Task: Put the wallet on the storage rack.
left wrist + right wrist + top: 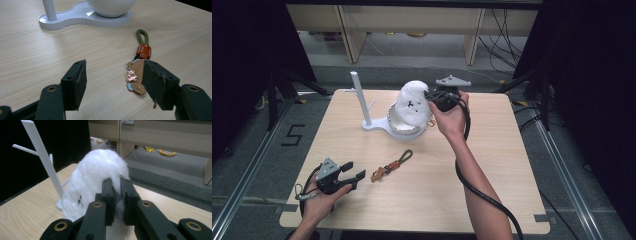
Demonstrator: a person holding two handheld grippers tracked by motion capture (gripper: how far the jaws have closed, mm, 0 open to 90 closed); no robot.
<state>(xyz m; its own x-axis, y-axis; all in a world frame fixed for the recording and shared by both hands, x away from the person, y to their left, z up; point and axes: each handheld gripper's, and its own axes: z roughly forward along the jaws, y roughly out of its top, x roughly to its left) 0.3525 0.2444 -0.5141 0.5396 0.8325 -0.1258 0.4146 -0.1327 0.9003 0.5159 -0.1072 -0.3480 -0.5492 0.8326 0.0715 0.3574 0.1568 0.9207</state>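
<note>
1. Left gripper [353, 171] sits low at the near left of the table [512, 165], held in the left hand [319, 200]. Jaws wide apart, nothing between them.
2. In the left gripper view, the gripper [113, 82] has bare wood between its jaws. The keychain [138, 67] lies flat just ahead of the right-hand jaw, its brown tag end partly behind that jaw's tip and its green loop pointing away.
3. From above, the keychain [392, 165] lies just right of the left jaws, apart from them.
4. Beyond the keychain: white stand base [75, 18] with a bowl [110, 7] on it and a post [50, 10] on the left.
5. Right gripper [430, 96], in the right hand [452, 117], is raised over the far middle of the table, at the right side of the white fluffy toy [413, 102].
6. In the right gripper view, the gripper [117, 188] has its jaws nearly together, clamped on a pinch of the toy [95, 175]. Fluff bulges left of and above the jaws.
7. The toy sits in the bowl [404, 127]. The white branched post [42, 157] stands left of the jaws, past the toy.
</note>
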